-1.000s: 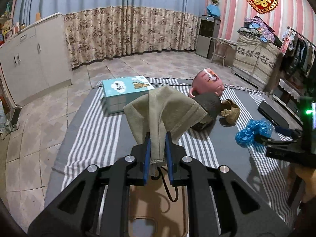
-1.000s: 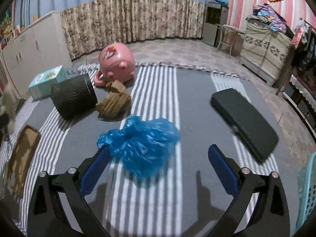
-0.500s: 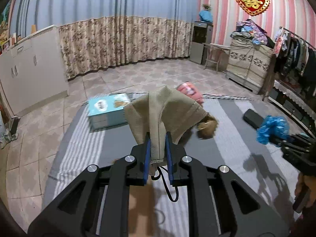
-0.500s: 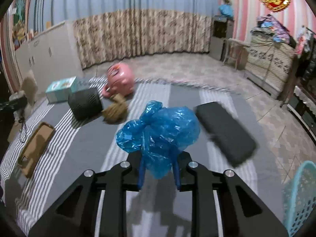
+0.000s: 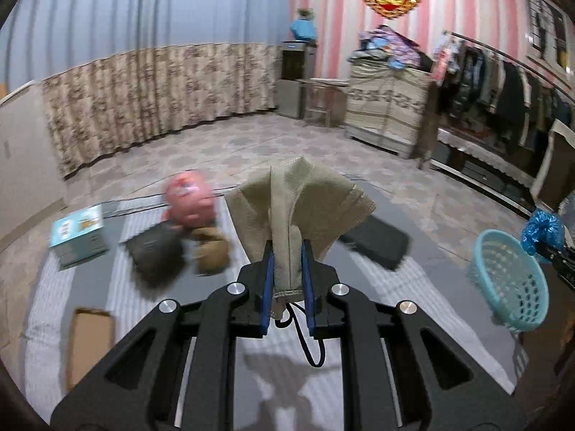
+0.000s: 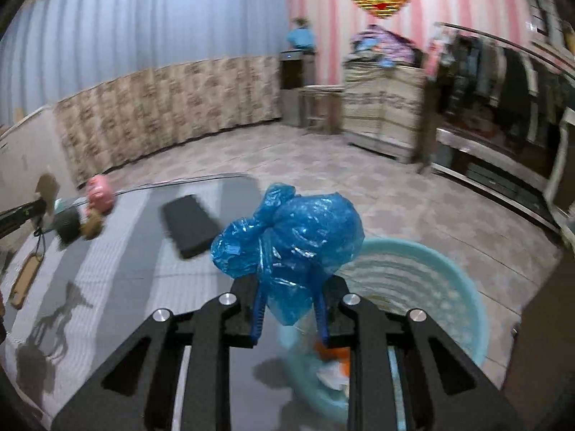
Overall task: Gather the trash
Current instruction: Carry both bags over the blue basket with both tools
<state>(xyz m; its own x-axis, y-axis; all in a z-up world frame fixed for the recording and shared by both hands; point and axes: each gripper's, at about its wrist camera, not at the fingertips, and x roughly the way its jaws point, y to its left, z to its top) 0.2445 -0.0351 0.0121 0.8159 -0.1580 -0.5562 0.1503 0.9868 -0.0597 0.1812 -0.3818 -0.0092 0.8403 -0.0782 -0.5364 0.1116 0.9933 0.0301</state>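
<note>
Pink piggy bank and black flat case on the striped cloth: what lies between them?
In the left wrist view, a crumpled brown wad lies between the pink piggy bank and the black flat case; the held beige mask hides the rest.

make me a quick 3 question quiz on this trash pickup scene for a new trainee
1. True or false: the left tool is empty.
2. What does the right tool hold? A) the pink piggy bank B) the blue plastic bag C) the black case
3. Fill in: seen from the right wrist, the container right below the held bag is a light blue ____.

Key
1. False: it is clamped on a beige cloth.
2. B: the blue plastic bag sits pinched between its pads, while the pink piggy bank and the black case lie on the striped table cover.
3. basket, already with some scraps in it.
</note>
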